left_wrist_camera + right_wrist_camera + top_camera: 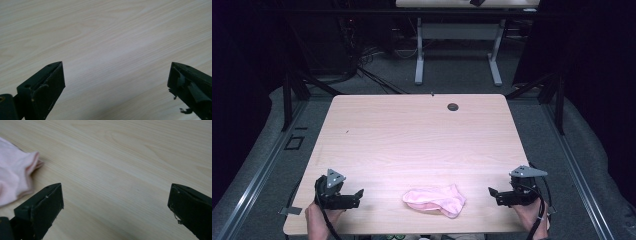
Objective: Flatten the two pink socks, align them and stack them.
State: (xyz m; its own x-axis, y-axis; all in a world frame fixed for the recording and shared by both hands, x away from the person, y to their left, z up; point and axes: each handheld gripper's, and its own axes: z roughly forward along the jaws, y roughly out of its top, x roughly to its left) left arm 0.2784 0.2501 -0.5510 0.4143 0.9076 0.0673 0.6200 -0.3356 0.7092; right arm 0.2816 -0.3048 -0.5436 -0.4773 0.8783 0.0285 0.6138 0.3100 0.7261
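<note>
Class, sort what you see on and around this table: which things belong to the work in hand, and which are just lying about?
In the work:
- soft pink folded sock
- left tool, open, empty
- right tool, open, empty
- pale wooden table

Lying about:
- small dark round grommet in the tabletop
- white-legged desk behind

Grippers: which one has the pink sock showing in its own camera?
The right gripper: the pink sock lies beside its jaw. The left gripper faces bare table.

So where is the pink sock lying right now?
In the high view the pink sock lies crumpled near the front edge of the table, between the open left gripper and the open right gripper, touching neither.
</note>
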